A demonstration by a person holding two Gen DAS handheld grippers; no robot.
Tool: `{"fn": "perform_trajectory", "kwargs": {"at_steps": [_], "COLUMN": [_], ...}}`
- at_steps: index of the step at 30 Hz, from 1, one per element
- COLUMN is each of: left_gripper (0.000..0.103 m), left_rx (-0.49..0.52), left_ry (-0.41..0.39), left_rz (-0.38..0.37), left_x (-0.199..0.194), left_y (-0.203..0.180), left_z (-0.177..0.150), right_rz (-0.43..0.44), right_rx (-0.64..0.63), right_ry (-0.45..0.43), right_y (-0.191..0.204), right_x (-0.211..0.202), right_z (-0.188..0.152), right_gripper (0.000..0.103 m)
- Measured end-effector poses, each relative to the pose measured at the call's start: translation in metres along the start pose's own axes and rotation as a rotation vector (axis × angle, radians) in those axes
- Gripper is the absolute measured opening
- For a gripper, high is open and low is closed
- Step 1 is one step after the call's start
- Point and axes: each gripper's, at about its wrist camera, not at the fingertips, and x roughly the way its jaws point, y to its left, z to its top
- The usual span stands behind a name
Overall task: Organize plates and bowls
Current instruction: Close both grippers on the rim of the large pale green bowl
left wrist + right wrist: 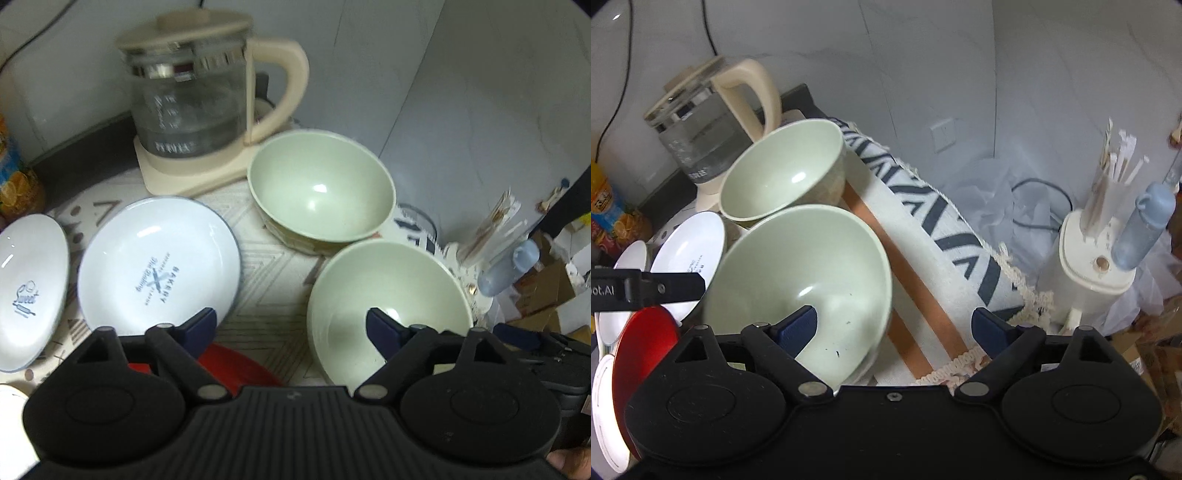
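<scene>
Gleaming round pale-green bowl

Both grippers' fingers apart, empty.

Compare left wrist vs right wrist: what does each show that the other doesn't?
Left wrist only: the print on the BAKERY plate and the Sweet plate, plus the kettle's full lid.

Right wrist only: the white holder of sticks, a wall socket, and the striped cloth's full run along the table edge.

Both: the kettle, far green bowl, near green bowl, red plate and blue bottle. Left gripper and right gripper are both open, nothing held.
</scene>
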Motion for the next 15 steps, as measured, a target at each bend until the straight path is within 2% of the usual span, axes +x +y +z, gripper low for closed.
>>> {"fn": "perform_trajectory", "kwargs": {"at_steps": [5,9,13,15], "left_gripper": [0.075,0.065,0.06,0.055], "left_rx": [0.03,-0.007,-0.005,-0.013], "left_ry": [0.05,0.102,0.135,0.155], "left_rz": [0.018,0.014,0.027,0.02], "left_x": [0.015,0.028,0.037,0.043], "left_y": [-0.01,-0.008,-0.009,-0.009], "left_z": [0.005,0.009,0.01,0.009], "right_rz": [0.042,0.054,0.051,0.053], "right_rx": [0.013,0.011,0.02,0.028], "right_ry": [0.032,0.057,0.089,0.106], "right_y": [-0.003,0.001,0.001,0.0], "right_x": [0.01,0.017,0.024,0.028], "right_z": [0.0,-0.002,-0.006,-0.008], "right_gripper": [0.089,0.076,0.067,0.056]}}
